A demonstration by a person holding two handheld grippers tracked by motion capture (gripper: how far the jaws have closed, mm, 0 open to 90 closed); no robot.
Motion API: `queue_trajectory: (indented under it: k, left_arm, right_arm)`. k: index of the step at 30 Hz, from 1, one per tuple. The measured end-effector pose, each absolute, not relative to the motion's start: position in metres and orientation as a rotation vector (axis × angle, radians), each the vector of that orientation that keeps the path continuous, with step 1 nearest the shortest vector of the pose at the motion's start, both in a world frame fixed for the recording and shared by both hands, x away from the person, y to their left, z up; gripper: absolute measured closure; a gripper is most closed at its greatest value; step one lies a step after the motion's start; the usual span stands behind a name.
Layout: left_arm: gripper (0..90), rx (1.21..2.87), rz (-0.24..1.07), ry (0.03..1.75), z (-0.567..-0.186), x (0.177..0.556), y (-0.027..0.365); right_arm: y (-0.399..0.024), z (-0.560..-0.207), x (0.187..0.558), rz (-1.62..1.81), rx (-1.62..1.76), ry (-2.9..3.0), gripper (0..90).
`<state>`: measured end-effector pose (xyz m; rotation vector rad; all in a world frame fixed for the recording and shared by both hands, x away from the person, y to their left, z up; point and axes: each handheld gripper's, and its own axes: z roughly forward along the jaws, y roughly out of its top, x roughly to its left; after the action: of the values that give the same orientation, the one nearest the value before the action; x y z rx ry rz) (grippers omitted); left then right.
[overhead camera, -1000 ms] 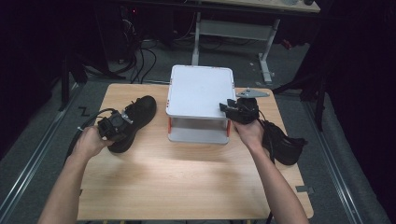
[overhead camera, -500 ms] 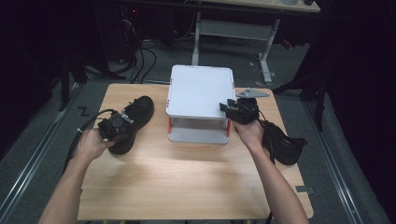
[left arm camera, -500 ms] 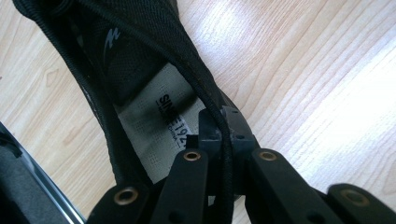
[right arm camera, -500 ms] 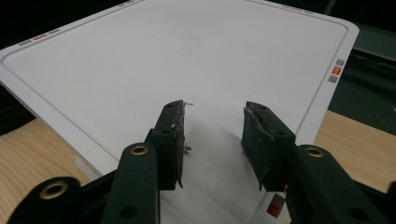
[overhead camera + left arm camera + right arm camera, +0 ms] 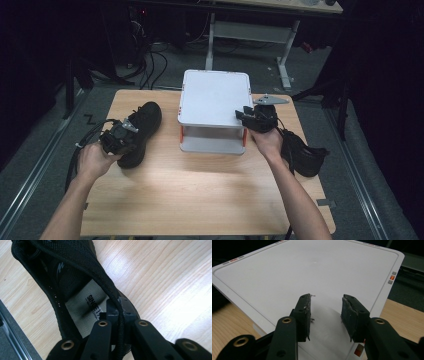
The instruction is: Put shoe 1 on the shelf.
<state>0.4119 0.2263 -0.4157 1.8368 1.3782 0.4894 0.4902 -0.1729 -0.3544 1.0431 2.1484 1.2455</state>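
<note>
Near the table's [image 5: 200, 200] left edge, your left gripper [image 5: 120, 140] sits at the heel of a black shoe [image 5: 142, 130], and its jaws are clamped on the rim of the shoe's collar. In the left gripper view the two black jaws meet on that padded rim, with the shoe [image 5: 75, 285] stretching away from them, its pale insole label showing inside the opening and the wood of the table beside it. From the high view the shoe lies with its toe pointing toward the far edge, just left of a white two-level stand [image 5: 215, 97] set against the far edge at mid-table.

At the stand's right near corner, your right gripper [image 5: 257, 117] rests over the white top with its jaws apart and nothing between them; the right gripper view shows the bare white surface [image 5: 312, 272] in the gap between its pads. A second black shoe [image 5: 302, 155] lies near the table's right edge, just beside your right forearm.
</note>
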Motion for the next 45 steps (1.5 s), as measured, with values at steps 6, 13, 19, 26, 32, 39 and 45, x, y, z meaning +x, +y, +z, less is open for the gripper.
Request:
queue_trajectory:
  k: [6, 13, 19, 26, 32, 39, 45]
  left_arm:
    - [88.0, 1.805, 0.479, 1.363, -0.406, 0.399, 0.224]
    - [87.9, 1.799, 0.483, 1.344, -0.398, 0.385, 0.218]
    - [87.9, 1.807, 0.478, 1.334, -0.398, 0.379, 0.213]
    - [87.9, 1.820, 0.484, 1.320, -0.395, 0.372, 0.212]
    - [87.9, 1.828, 0.468, 1.321, -0.394, 0.363, 0.209]
    - [87.9, 1.834, 0.466, 1.316, -0.393, 0.353, 0.204]
    - [87.8, 1.848, 0.448, 1.302, -0.391, 0.342, 0.199]
  right_arm:
    - [-0.173, -0.355, 0.491, 1.248, 1.042, 2.147, 59.5]
    - [-0.173, -0.354, 0.491, 1.248, 1.046, 2.148, 59.5]
    - [-0.173, -0.355, 0.491, 1.250, 1.044, 2.146, 59.5]
    - [-0.173, -0.354, 0.491, 1.241, 1.037, 2.153, 59.5]
    - [-0.173, -0.355, 0.491, 1.244, 1.034, 2.152, 59.5]
    - [-0.174, -0.354, 0.490, 1.242, 1.040, 2.154, 59.4]
    - [-0.173, -0.354, 0.491, 1.241, 1.031, 2.155, 59.4]
